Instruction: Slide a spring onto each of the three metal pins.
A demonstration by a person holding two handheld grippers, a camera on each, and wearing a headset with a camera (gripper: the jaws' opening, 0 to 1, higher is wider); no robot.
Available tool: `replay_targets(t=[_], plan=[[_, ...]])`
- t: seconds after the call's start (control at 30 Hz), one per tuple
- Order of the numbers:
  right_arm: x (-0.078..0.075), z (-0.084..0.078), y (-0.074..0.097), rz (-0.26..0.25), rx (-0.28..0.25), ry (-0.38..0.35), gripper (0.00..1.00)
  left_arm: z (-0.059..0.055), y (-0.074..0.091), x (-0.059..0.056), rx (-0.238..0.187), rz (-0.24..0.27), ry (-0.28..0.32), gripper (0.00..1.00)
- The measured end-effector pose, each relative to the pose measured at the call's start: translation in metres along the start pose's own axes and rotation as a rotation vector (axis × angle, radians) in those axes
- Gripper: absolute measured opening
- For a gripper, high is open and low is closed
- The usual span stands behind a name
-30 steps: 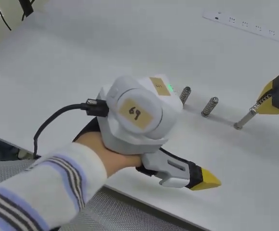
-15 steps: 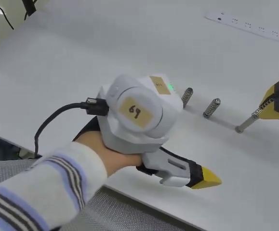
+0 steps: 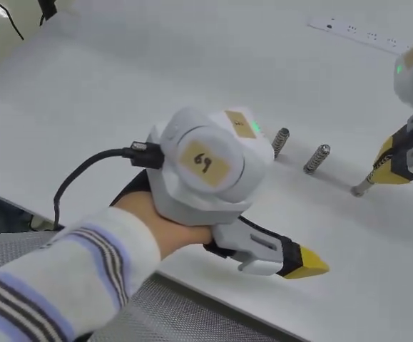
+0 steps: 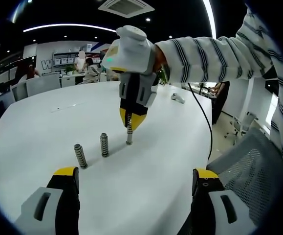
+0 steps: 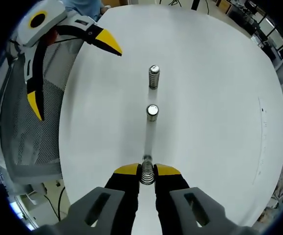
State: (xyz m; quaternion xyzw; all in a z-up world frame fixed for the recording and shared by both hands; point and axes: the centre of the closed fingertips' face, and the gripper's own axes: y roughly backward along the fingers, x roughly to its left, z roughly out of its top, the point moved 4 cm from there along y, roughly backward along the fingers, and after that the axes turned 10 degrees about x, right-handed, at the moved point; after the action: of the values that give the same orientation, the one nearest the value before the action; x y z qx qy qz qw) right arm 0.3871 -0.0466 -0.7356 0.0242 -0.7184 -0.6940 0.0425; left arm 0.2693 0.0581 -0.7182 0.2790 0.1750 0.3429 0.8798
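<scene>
Right gripper clamped on spring, spring over top of bare pin, 6 o'clock. Two loaded pins in line toward 12. Left gripper wide apart, empty, above surface.

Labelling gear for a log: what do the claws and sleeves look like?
Both the left claw and right claw have white bodies, black-and-grey jaws, yellow tips. The left carries a black cable and a tan sticker marked 69. Sleeves are white with blue-grey stripes.
</scene>
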Motion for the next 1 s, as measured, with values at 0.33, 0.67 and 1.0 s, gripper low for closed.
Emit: replay_targets(t=[0.33,0.67,1.0], plan=[[-0.010,0.001,-0.016,-0.017,0.012,-0.033,0.09,-0.004,0.001,0.002,0.003,-0.006,0.010,0.90],[-0.004,0.002,-0.025,0.007,-0.004,-0.059,0.09,-0.003,0.001,0.003,0.000,-0.005,0.021,0.92],[-0.003,0.003,-0.025,0.002,-0.010,-0.058,0.10,-0.004,0.002,0.002,0.009,-0.007,0.018,0.93]])
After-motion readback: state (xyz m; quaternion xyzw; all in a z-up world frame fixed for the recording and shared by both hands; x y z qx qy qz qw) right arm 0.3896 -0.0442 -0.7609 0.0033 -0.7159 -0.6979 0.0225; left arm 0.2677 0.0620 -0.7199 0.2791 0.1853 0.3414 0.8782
